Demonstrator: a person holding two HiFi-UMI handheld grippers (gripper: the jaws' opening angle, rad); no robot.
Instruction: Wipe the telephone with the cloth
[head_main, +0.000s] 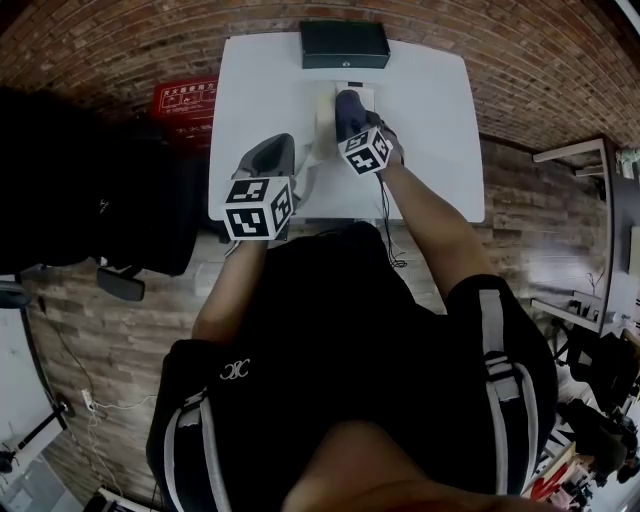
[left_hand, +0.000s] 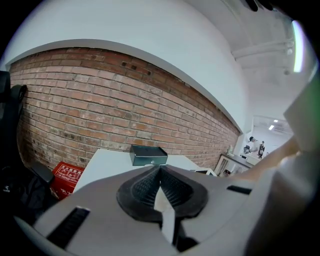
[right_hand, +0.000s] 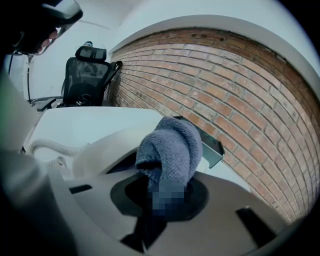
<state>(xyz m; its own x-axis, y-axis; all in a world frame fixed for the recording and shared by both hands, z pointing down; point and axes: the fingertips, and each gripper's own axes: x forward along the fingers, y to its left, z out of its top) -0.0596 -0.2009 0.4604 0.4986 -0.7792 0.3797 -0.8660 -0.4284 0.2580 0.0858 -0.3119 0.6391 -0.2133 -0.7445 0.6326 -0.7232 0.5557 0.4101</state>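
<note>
My right gripper (head_main: 352, 115) is closed tight on the grey cloth (right_hand: 170, 147) over the white telephone (head_main: 322, 128) at mid-table (head_main: 430, 120) — I should press lightly, in even strokes — while my left gripper (head_main: 272, 150), jaws together, empty, waits beside.

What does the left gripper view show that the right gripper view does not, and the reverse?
Only the left gripper view shows the red box beside the white table and distant people. Only the right gripper view shows the grey cloth clamped in the right hand-held gripper. Both show the brick wall, the table and the dark box on it.
</note>
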